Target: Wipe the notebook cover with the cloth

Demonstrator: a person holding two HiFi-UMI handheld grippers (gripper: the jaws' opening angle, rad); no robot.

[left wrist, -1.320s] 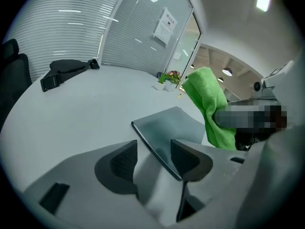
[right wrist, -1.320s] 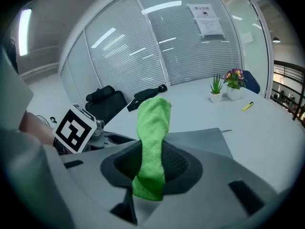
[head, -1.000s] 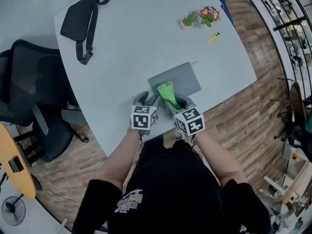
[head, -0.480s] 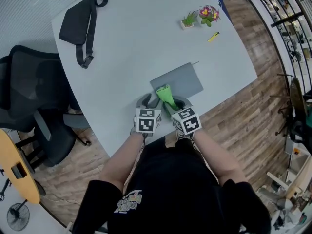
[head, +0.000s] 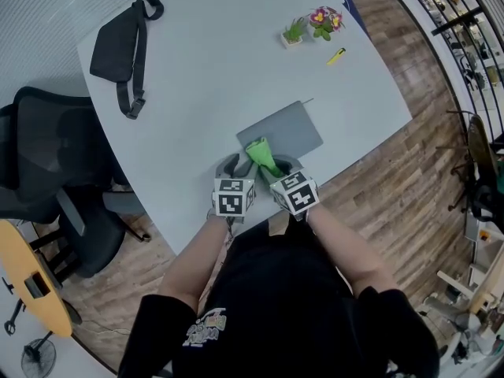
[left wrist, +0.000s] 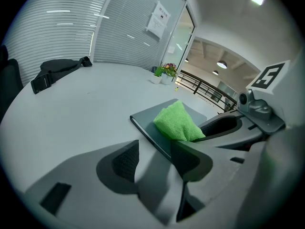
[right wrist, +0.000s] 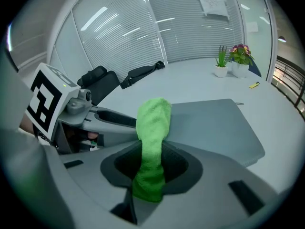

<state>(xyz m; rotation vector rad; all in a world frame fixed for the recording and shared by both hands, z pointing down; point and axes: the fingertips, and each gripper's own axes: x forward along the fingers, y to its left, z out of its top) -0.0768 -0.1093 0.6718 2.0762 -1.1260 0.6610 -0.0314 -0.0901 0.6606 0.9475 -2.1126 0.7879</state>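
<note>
Clamping bunched green microfibre cloth (right wrist: 153,123), right gripper (right wrist: 152,163) faces flat grey notebook (right wrist: 214,123) just ahead; left gripper (left wrist: 155,159) jaws apart, empty.

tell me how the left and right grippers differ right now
The right gripper has its jaws shut on the green cloth; the left gripper has its jaws apart with only table between them. The right gripper points over the notebook; the left gripper sits beside its near left corner. Both are gray, carry a marker cube and are at the table's near edge.
</note>
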